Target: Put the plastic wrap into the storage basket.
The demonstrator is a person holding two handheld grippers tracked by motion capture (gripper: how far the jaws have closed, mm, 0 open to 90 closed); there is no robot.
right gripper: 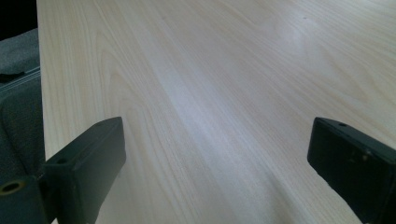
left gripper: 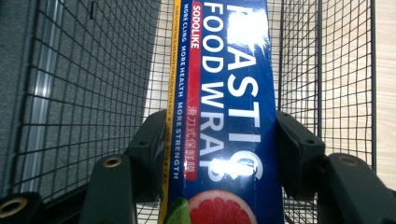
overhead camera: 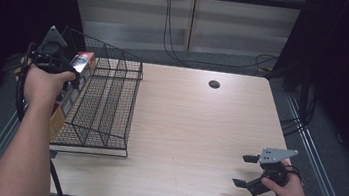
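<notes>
Your left gripper squeezes the wrap box tight, down in the rack's left slot. Your hand hides most of the box from above. Your right gripper rests wide open, holding nothing, low over the table.

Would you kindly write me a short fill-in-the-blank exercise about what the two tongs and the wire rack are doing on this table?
1. The left tongs are shut on a box of plastic ____.
2. That box is held over the black wire ____.
3. The jaws of the right tongs stand ____ with nothing between them.
4. The right tongs rest low over the wooden ____.

Missing words: wrap; rack; open; table
</notes>
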